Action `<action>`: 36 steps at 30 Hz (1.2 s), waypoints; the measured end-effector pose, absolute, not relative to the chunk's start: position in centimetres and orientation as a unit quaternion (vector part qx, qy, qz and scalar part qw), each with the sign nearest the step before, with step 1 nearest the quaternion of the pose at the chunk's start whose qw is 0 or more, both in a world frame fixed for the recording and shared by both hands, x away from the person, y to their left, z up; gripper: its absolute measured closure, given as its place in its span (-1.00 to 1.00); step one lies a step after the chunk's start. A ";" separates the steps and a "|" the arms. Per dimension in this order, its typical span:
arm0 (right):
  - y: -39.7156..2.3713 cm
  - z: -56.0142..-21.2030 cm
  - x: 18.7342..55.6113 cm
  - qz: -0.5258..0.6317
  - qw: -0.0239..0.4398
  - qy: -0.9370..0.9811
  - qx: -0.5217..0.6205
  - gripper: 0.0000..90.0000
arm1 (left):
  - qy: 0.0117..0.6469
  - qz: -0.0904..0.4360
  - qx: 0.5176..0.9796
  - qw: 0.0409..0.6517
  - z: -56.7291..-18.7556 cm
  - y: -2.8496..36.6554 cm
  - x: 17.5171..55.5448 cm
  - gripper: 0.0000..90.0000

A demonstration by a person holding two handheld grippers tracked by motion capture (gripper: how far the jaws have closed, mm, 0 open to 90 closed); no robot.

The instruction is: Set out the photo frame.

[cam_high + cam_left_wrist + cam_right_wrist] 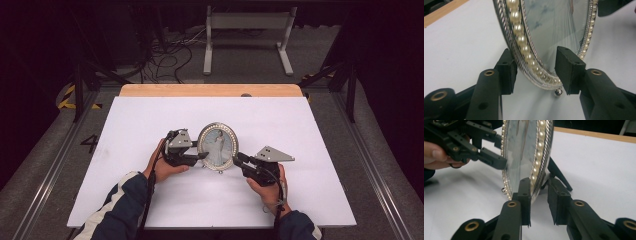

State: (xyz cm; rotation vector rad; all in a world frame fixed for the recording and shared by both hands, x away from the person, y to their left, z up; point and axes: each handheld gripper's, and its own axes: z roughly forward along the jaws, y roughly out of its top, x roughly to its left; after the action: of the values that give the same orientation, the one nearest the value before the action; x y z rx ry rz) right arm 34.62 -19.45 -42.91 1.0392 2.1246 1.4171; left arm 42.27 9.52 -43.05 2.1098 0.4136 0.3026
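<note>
An oval picture frame with a silver rope-pattern rim and a ring of pearl beads stands upright near the middle of the white table top, its glass face turned toward the person. Behind the glass is a pale photograph of a standing figure.

The left gripper, a black two-jaw tool topped by a grey three-cornered plate, comes in at the frame's nine o'clock edge. In the left gripper view its jaws straddle the rim: one pad lies against the back of the beaded edge, while the other stands in front of the glass with a visible gap. The jaws sit half-wide around the rim, not pressing on it. A small silver ball foot of the frame shows just above the table between the pads.

The right gripper meets the frame at its five o'clock edge. In the right gripper view one pad touches the beaded front of the rim and the other stands clear of the back, beside the frame's black easel leg; the jaws are fairly narrow, and a firm grip cannot be told.

A strip of light wood runs along the table's twelve o'clock edge.
</note>
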 end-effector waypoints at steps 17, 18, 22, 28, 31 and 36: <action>-19.5 -42.7 34.1 0.511 0.198 0.754 0.363 0.81 | 0.169 0.128 0.856 0.472 -42.8 10.0 42.3 0.37; -19.5 -42.7 34.1 0.511 0.200 0.754 0.362 0.80 | 0.169 0.129 0.856 0.471 -42.8 10.0 42.3 0.37; -19.1 -42.6 34.1 0.502 0.212 0.755 0.364 0.80 | 0.168 0.127 0.859 0.466 -42.7 10.1 42.2 0.40; -18.9 -42.7 34.3 0.497 0.218 0.753 0.372 0.79 | 0.170 0.124 0.859 0.466 -42.6 10.2 42.1 0.42; -18.8 -42.8 34.5 0.493 0.221 0.753 0.376 0.77 | 0.170 0.125 0.859 0.467 -42.6 10.1 42.0 0.42; -18.7 -42.7 34.6 0.491 0.223 0.754 0.374 0.77 | 0.174 0.123 0.859 0.465 -42.6 10.2 41.8 0.42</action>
State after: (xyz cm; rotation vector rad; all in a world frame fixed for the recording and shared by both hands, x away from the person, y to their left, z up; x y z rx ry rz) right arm 34.60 -18.67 -42.74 1.0327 2.0836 1.3571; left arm 41.81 10.20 -42.58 2.1111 0.4280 0.3028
